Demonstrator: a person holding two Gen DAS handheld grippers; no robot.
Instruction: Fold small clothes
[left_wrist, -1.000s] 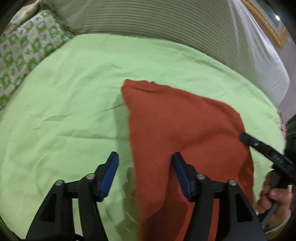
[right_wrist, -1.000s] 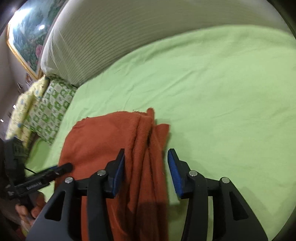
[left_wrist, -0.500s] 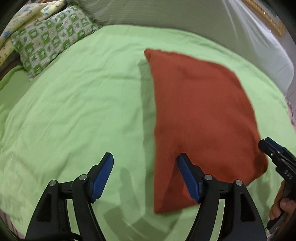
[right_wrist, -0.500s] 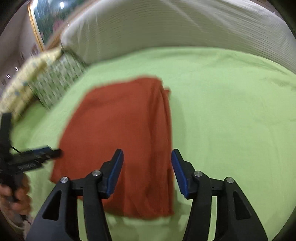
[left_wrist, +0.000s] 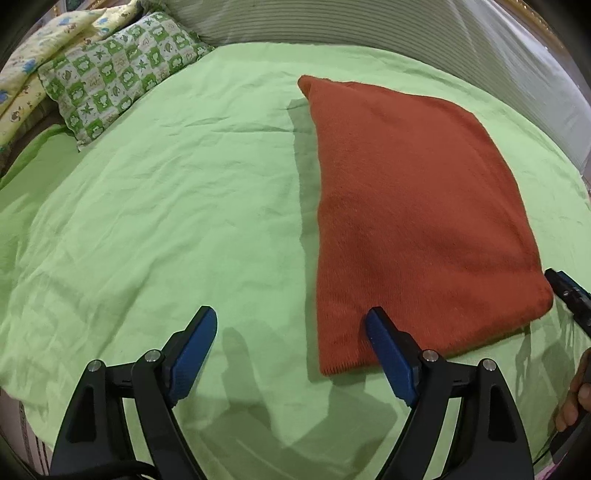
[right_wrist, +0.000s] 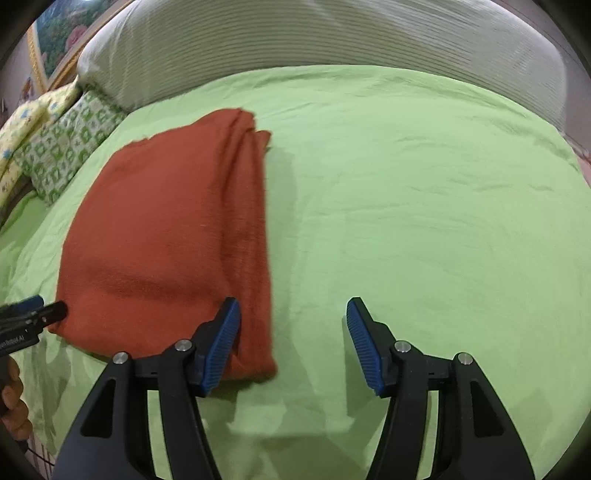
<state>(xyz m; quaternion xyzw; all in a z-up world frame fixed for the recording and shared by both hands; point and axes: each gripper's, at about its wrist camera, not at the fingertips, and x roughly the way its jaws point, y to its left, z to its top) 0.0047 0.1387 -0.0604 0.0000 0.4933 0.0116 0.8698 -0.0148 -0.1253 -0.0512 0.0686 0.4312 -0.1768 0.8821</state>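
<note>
A bed spread with a light green sheet fills both views, backed by a pale ribbed headboard. At the head of the bed lies a green-and-white checked pillow, and a yellow printed pillow sits just beside it toward the edge. A gilt-framed picture hangs on the wall past the headboard's corner.

No container shows in either view; the one thing on the sheet is the rust-red folded cloth, lying flat in a long rectangle with its layered edges stacked along one long side.

The left claw hangs over the near end of the cloth, its jaws standing wide and having just been opening; one blue pad overlaps the cloth's near corner in the view, the other is over bare sheet, and nothing is gripped between them. The right claw is likewise spread, its jaws having just been opening, with one pad at the cloth's layered edge and the other over the sheet; it holds nothing. A person's hand shows at the frame edge on the left claw's handle.
</note>
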